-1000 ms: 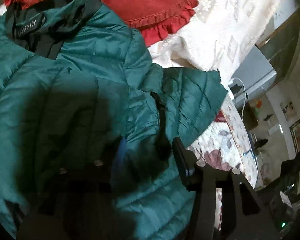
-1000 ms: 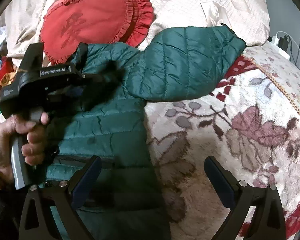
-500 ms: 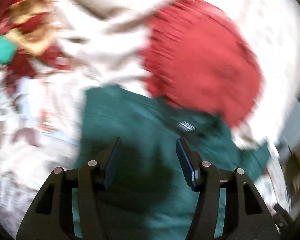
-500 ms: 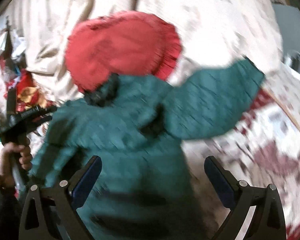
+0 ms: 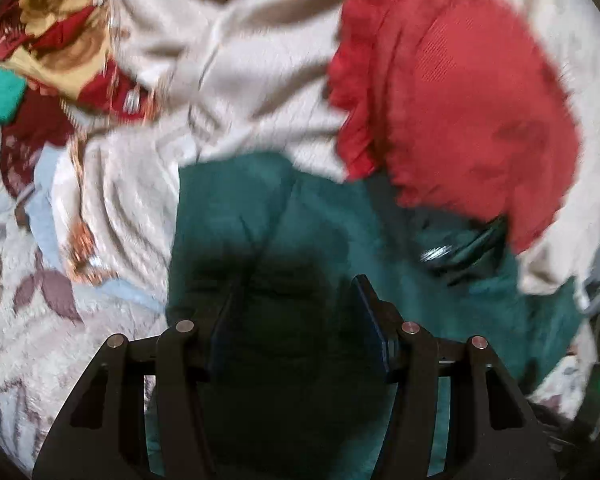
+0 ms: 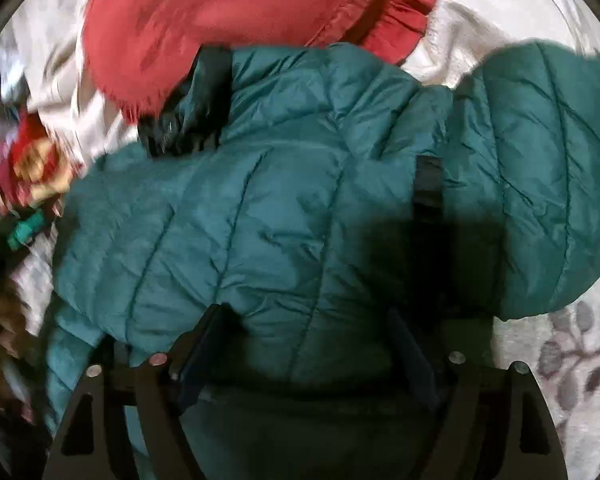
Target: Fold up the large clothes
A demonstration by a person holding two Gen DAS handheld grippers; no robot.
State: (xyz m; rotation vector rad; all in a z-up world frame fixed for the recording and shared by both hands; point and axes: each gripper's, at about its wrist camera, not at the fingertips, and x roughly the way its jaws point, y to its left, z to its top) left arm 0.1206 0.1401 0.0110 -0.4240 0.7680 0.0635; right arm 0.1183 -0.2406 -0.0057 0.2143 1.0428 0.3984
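The teal puffer jacket [image 6: 284, 216] lies on the bed [image 6: 572, 360]. The right hand-held gripper [image 6: 304, 344], jaws apart, has closed in over it; the left hand-held gripper [image 5: 296, 320] is likewise spread.

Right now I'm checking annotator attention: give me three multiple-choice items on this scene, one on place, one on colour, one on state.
1. The red ruffled cushion lies where?
A) beyond the collar B) under the hem C) on the floor
2. The quilted puffer jacket is:
A) black B) teal green C) yellow
3. The left gripper is:
A) shut on cloth B) open C) out of view

A: the cushion meets the dark collar.
B: teal quilting shows in both views.
B: a gap separates its fingers above the jacket.
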